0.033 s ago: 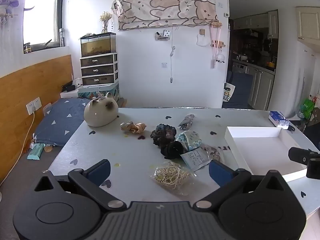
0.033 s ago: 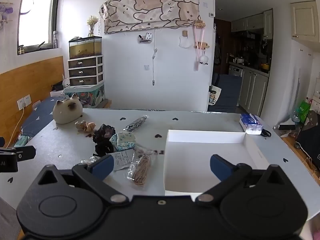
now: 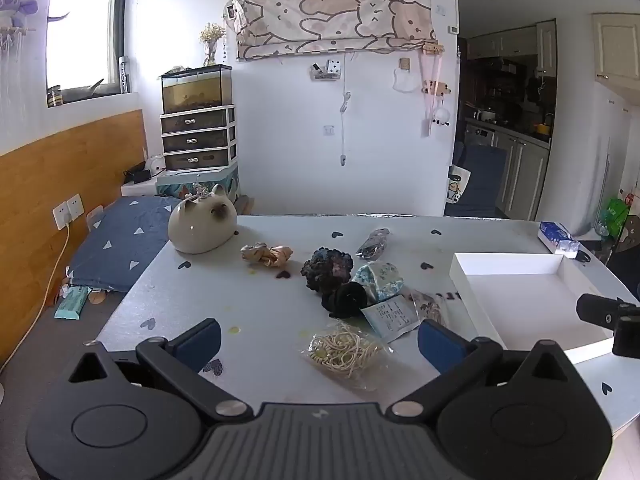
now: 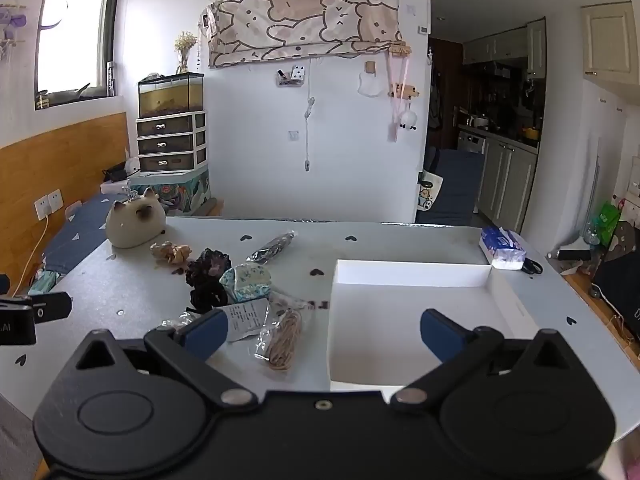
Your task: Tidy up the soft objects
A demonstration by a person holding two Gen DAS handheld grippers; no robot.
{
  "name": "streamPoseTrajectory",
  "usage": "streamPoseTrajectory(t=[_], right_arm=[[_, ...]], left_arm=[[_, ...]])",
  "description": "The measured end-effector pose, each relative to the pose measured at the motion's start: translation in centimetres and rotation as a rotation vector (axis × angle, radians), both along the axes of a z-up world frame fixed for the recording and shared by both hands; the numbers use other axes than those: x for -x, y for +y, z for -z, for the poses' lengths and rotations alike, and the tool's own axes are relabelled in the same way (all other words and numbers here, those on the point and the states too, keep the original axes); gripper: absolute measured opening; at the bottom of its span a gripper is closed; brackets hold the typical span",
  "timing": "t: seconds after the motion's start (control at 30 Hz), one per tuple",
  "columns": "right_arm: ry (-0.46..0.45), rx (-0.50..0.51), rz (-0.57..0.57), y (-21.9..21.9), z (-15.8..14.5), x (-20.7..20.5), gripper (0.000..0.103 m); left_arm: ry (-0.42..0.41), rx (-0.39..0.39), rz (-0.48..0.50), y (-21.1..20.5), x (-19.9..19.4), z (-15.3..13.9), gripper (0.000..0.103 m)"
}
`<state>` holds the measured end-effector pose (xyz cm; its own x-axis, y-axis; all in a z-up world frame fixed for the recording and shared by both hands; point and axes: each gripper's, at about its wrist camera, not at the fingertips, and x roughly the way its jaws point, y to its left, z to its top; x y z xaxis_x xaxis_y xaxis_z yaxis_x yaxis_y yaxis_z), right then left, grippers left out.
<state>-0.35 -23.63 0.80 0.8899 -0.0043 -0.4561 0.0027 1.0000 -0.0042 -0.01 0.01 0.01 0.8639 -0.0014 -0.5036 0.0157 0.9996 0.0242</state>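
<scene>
Soft items lie clustered mid-table: a beige scrunchie [image 3: 266, 255], a dark purple scrunchie [image 3: 328, 269], a black scrunchie [image 3: 346, 299], a blue patterned fabric piece [image 3: 379, 280] and a clear bag of cream hair ties [image 3: 346, 350]. An empty white tray [image 3: 520, 300] sits to their right. My left gripper [image 3: 320, 340] hovers open at the near edge, with the bag of hair ties just ahead of it and nothing held. My right gripper [image 4: 323, 330] is open over the near left corner of the white tray [image 4: 420, 308], beside a bagged tan bundle [image 4: 284, 338].
A cream cat-shaped ornament [image 3: 202, 226] stands at the table's far left. A silvery packet [image 3: 373, 243] and a printed paper sachet [image 3: 390, 317] lie among the soft items. A blue tissue pack [image 4: 502, 245] and black scissors rest at the far right.
</scene>
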Motion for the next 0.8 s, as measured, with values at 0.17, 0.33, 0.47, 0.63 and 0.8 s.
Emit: streamPoseTrajectory(t=[0.17,0.33,0.47,0.63,0.8], right_arm=[[-0.001,0.003,0.006,-0.01,-0.02,-0.09,0.103],[0.000,0.006,0.004,0.14,0.01,-0.17,0.103],[0.003,0.006,0.007,0.21,0.04,-0.30,0.103],[-0.002,0.006,0.002,0.18,0.01,-0.16,0.103],[-0.002,0.006,0.002,0.25,-0.04,-0.13,0.103]], left_arm=[[-0.003,0.001,0.002,-0.01,0.04,-0.04,0.103],[0.000,-0.002,0.000,-0.01,0.00,-0.02,0.103],[0.001,-0.001,0.001,-0.03,0.01,-0.01,0.103],[0.003,0.000,0.000,-0.02,0.01,-0.02,0.103],[0.004,0.001,-0.001,0.01,-0.01,-0.02,0.103]])
